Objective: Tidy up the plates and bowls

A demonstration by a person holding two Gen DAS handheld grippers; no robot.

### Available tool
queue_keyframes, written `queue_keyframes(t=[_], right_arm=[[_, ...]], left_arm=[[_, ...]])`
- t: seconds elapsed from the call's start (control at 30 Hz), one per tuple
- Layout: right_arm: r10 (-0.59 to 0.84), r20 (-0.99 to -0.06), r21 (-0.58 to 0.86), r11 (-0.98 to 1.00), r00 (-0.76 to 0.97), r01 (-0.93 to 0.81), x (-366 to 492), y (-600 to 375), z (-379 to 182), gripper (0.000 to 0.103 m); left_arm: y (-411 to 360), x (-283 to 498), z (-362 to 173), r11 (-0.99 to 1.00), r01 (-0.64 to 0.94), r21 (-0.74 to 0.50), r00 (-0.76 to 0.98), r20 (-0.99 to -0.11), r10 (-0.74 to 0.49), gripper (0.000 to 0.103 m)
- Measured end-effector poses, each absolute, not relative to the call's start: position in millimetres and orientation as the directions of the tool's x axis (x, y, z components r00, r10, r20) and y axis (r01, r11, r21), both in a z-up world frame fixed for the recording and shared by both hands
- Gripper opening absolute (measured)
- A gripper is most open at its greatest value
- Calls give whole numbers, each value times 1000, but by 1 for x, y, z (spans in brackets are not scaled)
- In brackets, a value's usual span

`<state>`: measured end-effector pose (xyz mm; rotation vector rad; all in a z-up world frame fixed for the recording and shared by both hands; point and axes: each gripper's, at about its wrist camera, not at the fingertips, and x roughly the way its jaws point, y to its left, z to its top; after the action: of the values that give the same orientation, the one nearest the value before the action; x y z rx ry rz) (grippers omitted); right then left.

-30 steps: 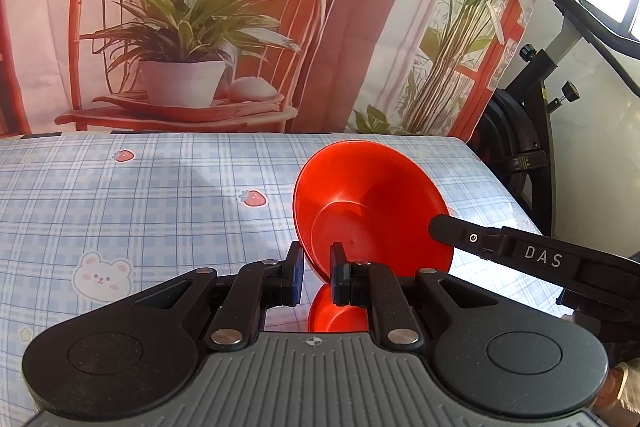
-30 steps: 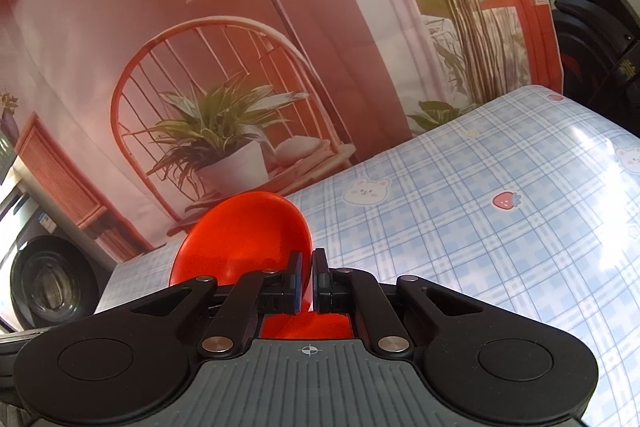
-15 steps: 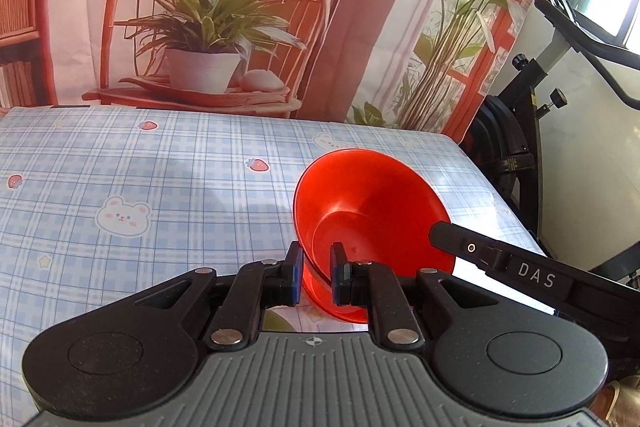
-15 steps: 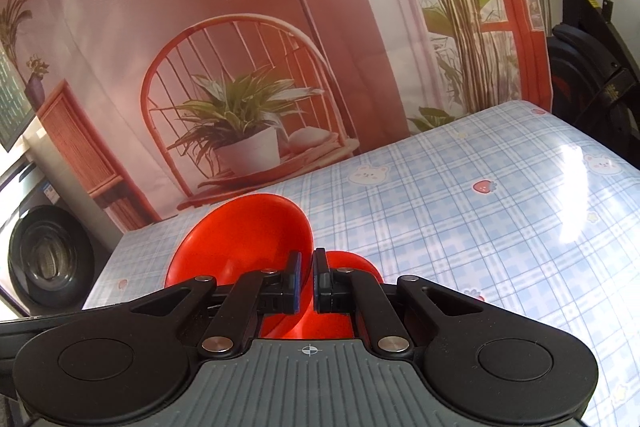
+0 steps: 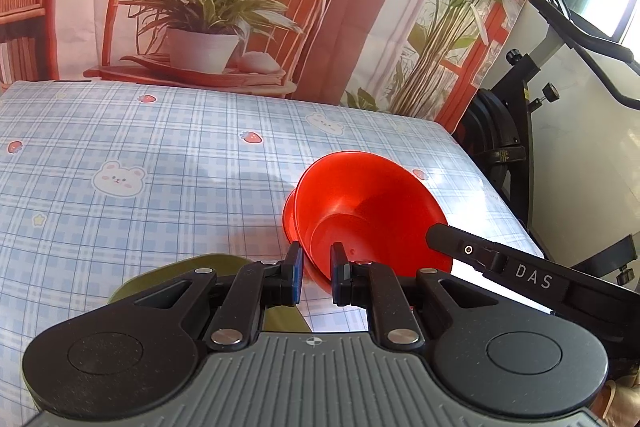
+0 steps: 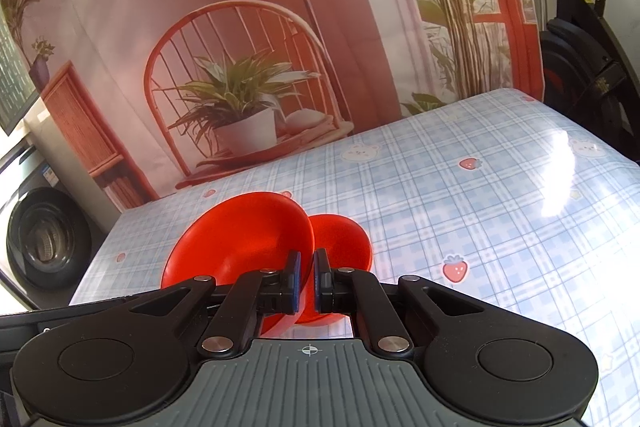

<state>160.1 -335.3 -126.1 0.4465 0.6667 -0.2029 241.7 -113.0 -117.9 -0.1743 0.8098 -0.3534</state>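
Note:
A red bowl (image 5: 372, 211) hangs tilted over the checked tablecloth (image 5: 120, 131). My left gripper (image 5: 316, 273) is shut on its near rim. In the right wrist view the same red bowl (image 6: 240, 243) stands on edge, and my right gripper (image 6: 306, 277) is shut on its other rim. The right gripper's black body (image 5: 520, 271) reaches in from the right of the left wrist view. Behind the held bowl sits a second red bowl (image 6: 344, 239), partly hidden; its edge (image 5: 289, 219) shows to the left of the held one.
An olive-green plate (image 5: 208, 265) lies under my left gripper, mostly hidden. A printed backdrop (image 5: 208, 7) with a chair and a plant hangs behind the table. An exercise bike (image 5: 504, 131) stands off the table's right edge, a washing machine (image 6: 44, 239) off its left.
Both grippers have carried the held red bowl across the table. The second red bowl now shows behind it, and the olive plate has come into the left wrist view.

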Motion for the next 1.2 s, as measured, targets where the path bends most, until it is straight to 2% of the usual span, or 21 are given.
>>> queue_keyframes(t=[0.37, 0.63, 1.2], right_arm=[[-40, -630, 370, 863, 775, 345, 172, -350, -145, 6], [-66, -626, 378, 846, 777, 376, 183, -364, -162, 7], [-60, -649, 384, 835, 759, 394, 189, -373, -183, 7]], left_arm=[[-115, 272, -129, 912, 263, -316, 609, -678, -410, 15], [-133, 298, -140, 910, 325, -258, 580, -705, -407, 15], [-143, 312, -163, 912, 349, -217, 539, -750, -384, 15]])
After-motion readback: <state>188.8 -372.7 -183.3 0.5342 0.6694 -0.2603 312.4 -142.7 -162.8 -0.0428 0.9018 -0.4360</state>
